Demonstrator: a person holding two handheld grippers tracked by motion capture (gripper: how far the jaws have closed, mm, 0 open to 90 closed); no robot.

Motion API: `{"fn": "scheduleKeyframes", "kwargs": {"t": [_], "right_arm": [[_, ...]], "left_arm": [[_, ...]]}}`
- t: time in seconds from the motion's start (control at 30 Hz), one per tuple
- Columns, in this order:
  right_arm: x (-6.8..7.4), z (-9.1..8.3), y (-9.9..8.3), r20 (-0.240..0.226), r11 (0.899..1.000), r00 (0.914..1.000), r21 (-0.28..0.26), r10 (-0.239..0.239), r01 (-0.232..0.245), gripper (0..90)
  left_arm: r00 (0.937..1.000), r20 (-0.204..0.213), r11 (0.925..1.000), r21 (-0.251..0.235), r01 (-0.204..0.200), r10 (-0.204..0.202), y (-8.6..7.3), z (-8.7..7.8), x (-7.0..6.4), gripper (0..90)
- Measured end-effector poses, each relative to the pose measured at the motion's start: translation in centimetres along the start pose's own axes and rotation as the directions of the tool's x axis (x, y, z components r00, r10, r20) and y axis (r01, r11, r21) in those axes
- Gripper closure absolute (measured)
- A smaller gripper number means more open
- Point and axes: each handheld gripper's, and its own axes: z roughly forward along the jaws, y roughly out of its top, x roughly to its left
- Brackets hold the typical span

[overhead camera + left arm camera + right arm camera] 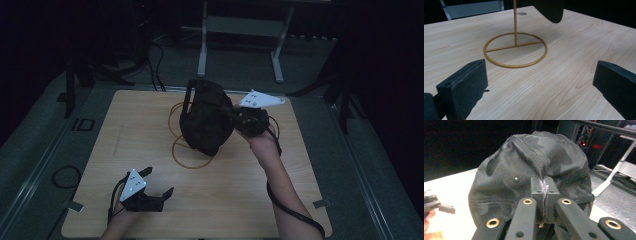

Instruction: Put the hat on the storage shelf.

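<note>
1. 2 grippers are working at the wooden table (125, 130), and the gold wire stand (515, 49) is the landmark.
2. The right gripper (543, 195) is pinching a fold of the dark cap (534, 170) with its jaws closed, holding the cap over the stand.
3. The left gripper (162, 187) is resting near the stand, its jaws standing wide apart and holding nothing.

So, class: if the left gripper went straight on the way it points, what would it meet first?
Probably the gold ring base of the stand, lying flat on the table ahead of the open left gripper; depth is hard to judge.
</note>
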Motion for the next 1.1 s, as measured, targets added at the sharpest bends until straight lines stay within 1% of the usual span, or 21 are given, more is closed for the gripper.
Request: {"fn": "scheduleKeyframes", "kwargs": {"t": [0.17, 0.4, 0.47, 0.53, 0.7, 0.83, 0.87, 0.93, 1.03, 1.1], "right_arm": [[0.2, 1.4, -0.3, -0.007, 1.0, 0.9999, 0.012, 0.013, -0.013, 89.1], [0.6, 2.9, -0.4, -0.012, 0.999, 0.9999, 0.03, 0.012, -0.012, 89.0], [0.7, 3.2, -0.4, -0.018, 0.999, 0.9997, 0.036, 0.018, -0.017, 89.0], [0.7, 3.5, -0.4, -0.012, 0.999, 0.9998, 0.038, 0.013, -0.012, 88.8], [0.9, 3.7, -0.3, -0.023, 0.999, 0.9997, 0.037, 0.01, -0.009, 87.9], [0.6, 4.0, -0.4, -0.041, 1.0, 0.9989, 0.024, 0.022, -0.021, 82.2], [0.7, 4.0, -0.3, -0.042, 1.0, 0.999, 0.024, 0.019, -0.018, 79.2], [0.7, 4.1, -0.2, -0.042, 1.0, 0.999, 0.025, 0.014, -0.013, 78.6], [0.8, 4.1, -0.1, -0.04, 1.0, 0.9992, 0.028, 0.007, -0.006, 74.3], [0.7, 4.0, -0.1, -0.041, 1.0, 0.9991, 0.028, 0.01, -0.009, 74.0]], "left_arm": [[1.0, 0.007, 1.0, 0.002, 0.0, 0.0, 0.0, -0.1, 0.0, 0.1], [0.9998, 0.003, 0.9997, -0.013, 0.018, -0.018, 0.0, -0.3, 0.3, 0.1], [0.9998, 0.002, 0.9997, -0.013, 0.021, -0.021, 0.0, -0.3, 0.3, 0.1], [0.9997, 0.006, 0.9996, -0.014, 0.024, -0.024, -0.1, -0.3, 0.4, 0.1], [0.9994, 0.016, 0.9994, -0.008, 0.032, -0.032, -0.3, -0.2, 0.4, 0.1], [0.9996, 0.015, 0.9997, -0.005, 0.025, -0.025, -0.3, -0.1, 0.3, 0.1], [0.9995, 0.015, 0.9996, -0.006, 0.026, -0.026, -0.3, -0.2, 0.3, 0.1], [0.9994, 0.017, 0.9995, -0.012, 0.029, -0.029, -0.2, -0.2, 0.3, 0.1], [0.9993, 0.018, 0.9993, -0.017, 0.032, -0.032, -0.2, -0.3, 0.4, 0.1], [0.9992, 0.02, 0.9993, -0.016, 0.034, -0.034, -0.2, -0.3, 0.4, 0.1]]}}
